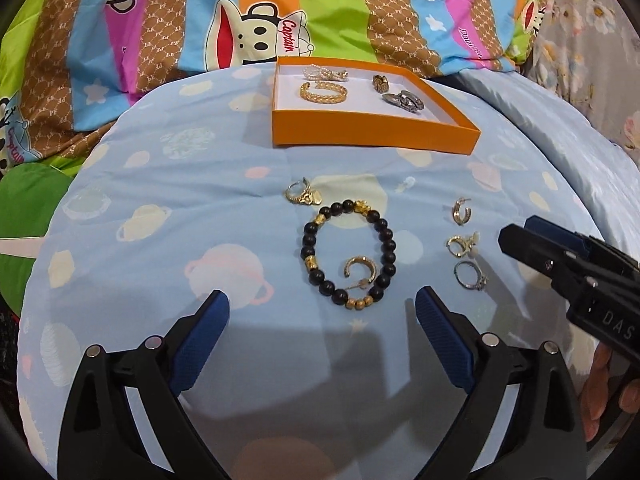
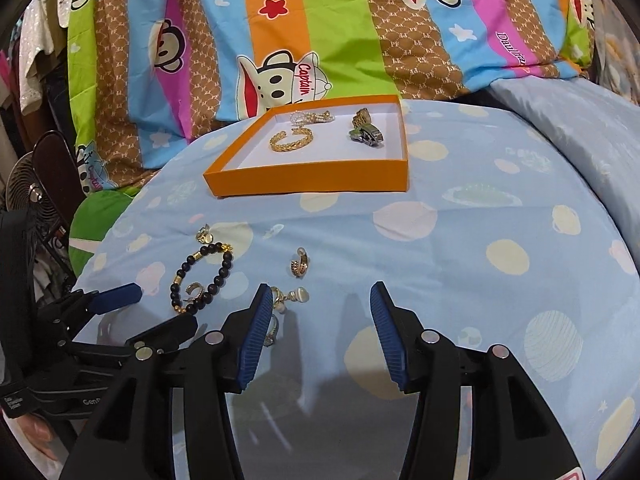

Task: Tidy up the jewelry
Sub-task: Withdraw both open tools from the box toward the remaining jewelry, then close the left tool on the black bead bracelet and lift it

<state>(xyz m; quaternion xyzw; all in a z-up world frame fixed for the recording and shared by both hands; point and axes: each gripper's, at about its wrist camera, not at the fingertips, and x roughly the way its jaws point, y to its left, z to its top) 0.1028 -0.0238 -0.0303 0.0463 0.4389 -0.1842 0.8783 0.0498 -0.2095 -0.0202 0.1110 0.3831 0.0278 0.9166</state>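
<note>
An orange box [image 1: 372,132] [image 2: 312,178] on the blue cloth holds a gold bangle [image 1: 322,92] [image 2: 290,139], a pearl piece [image 1: 324,73] and two dark metal pieces [image 1: 404,100] [image 2: 366,134]. A black-and-gold bead bracelet [image 1: 346,254] [image 2: 202,276] lies on the cloth with a gold hoop earring [image 1: 360,270] inside it. A gold ring cluster [image 1: 302,194] and three small earrings [image 1: 462,210] [image 1: 462,244] [image 1: 472,276] lie nearby. My left gripper [image 1: 322,316] is open just before the bracelet. My right gripper [image 2: 320,304] is open and empty, its left finger beside the earrings [image 2: 288,294].
The cloth is a light blue planet-print pillow [image 1: 168,208]. A bright striped cartoon blanket [image 1: 248,12] lies behind the box. My right gripper shows at the right of the left wrist view [image 1: 516,236]. A fan [image 2: 28,196] stands at the far left.
</note>
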